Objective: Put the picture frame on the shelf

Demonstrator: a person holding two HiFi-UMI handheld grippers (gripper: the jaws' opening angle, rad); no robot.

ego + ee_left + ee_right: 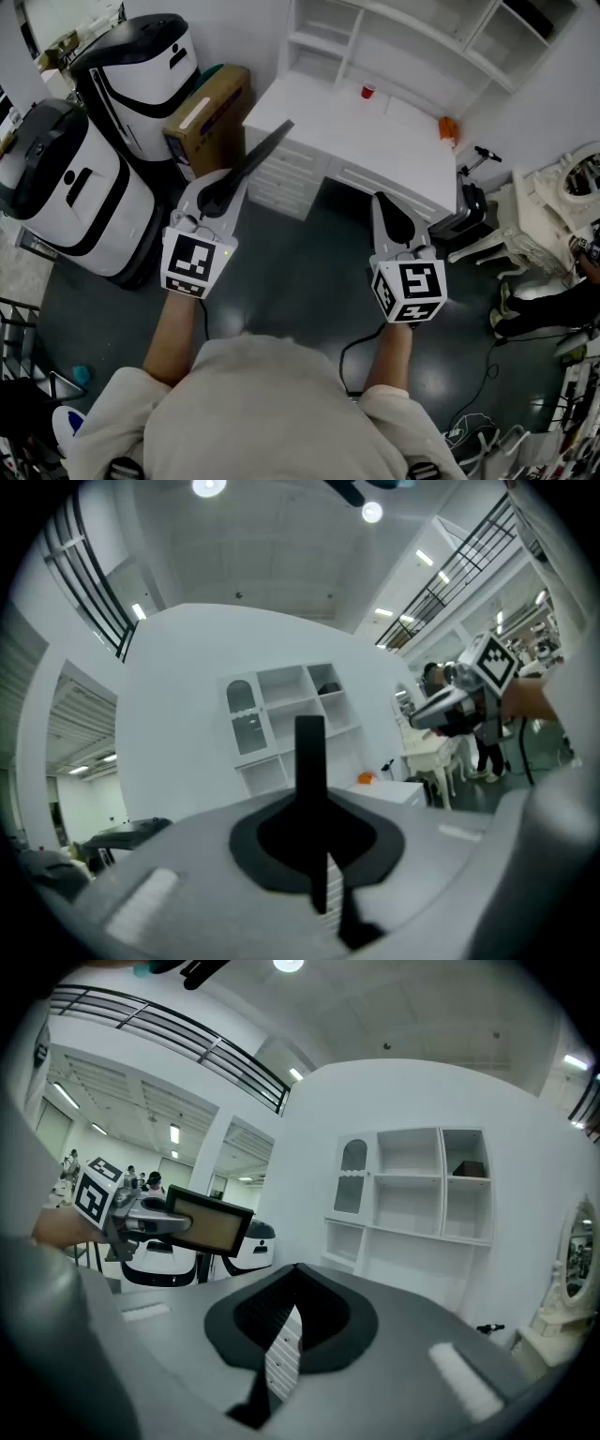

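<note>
**Though gripped, frame not yet shelved**

While the left gripper (222,197) fingers clamp the black-edged, tan-faced picture frame (208,1222) mid-air, the white wall shelf (319,42) sits well apart, beyond the white table (394,141). Right gripper (390,214) fingers: together, empty. Pickup done; approach & placing left.

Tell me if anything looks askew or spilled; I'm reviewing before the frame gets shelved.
Nothing stands out. The left gripper holds the picture frame intact, and the red cup stands upright on the white desk.
</note>
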